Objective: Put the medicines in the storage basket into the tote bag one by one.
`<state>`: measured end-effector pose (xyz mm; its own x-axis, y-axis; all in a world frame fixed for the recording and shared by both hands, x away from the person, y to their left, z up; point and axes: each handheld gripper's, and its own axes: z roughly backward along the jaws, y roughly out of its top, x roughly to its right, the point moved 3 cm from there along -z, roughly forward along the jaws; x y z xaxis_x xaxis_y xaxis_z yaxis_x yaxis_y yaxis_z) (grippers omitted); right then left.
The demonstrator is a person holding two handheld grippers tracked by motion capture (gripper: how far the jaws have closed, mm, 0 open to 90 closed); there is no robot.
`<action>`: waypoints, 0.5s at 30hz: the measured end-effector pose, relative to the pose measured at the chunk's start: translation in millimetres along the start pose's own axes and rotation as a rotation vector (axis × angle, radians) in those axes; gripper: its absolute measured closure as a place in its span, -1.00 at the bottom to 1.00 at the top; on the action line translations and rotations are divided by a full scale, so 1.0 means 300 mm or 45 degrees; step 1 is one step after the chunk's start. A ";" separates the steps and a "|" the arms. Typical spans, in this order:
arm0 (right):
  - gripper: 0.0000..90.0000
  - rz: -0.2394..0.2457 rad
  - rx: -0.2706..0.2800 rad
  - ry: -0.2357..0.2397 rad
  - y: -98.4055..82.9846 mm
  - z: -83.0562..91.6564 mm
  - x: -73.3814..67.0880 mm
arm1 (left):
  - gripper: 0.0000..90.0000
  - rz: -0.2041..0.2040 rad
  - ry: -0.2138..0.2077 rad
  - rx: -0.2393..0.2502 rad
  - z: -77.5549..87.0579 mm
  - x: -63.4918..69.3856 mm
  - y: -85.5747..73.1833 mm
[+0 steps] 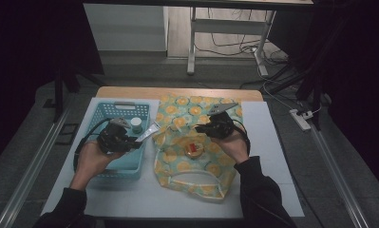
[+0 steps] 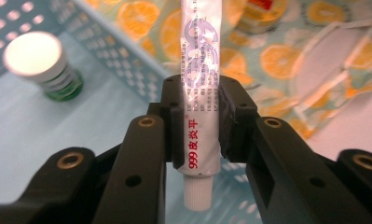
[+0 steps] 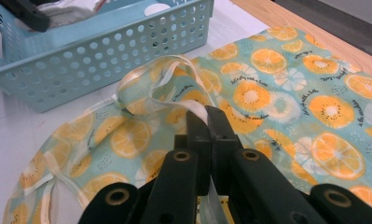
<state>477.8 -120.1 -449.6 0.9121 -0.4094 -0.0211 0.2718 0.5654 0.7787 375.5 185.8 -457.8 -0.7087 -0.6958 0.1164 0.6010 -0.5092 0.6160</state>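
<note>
The left gripper (image 2: pixel 200 123) is clamped on a white squeeze tube with red and purple print (image 2: pixel 200 93), its two black jaws pressing the tube's sides just above the ribbed white cap, which points back toward the camera in the left gripper view. In the high view the tube (image 1: pixel 147 134) sticks out from that gripper over the right rim of the light blue perforated plastic basket (image 1: pixel 98 114), toward the cloth bag. Inside the basket stands a small green bottle with a white cap (image 2: pixel 43 63), upright and well apart from the tube. The right gripper (image 3: pixel 208 123) has its jaws closed together on the pale strap edge of the turquoise fabric bag printed with orange slices (image 3: pixel 286 84), lifting a fold of it beside the basket. In the high view a small round tin with a red label (image 1: pixel 194 149) lies on the bag between the two hands, and everything rests on a white board (image 1: pixel 268 142) laid over a wooden table (image 1: pixel 130 91).
</note>
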 end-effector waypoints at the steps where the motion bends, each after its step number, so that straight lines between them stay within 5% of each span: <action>1: 1.00 -0.001 0.002 -0.001 0.000 0.000 0.000 | 0.64 -0.009 -0.005 0.001 -0.003 0.010 0.006; 15: 1.00 0.000 0.011 -0.004 0.004 0.007 -0.001 | 0.64 -0.094 -0.111 -0.004 -0.085 0.121 0.076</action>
<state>477.3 -120.8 -447.3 0.9112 -0.4116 -0.0194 0.2693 0.5592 0.7841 373.0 135.9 -459.4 -0.7805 -0.6097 0.1384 0.5472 -0.5590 0.6230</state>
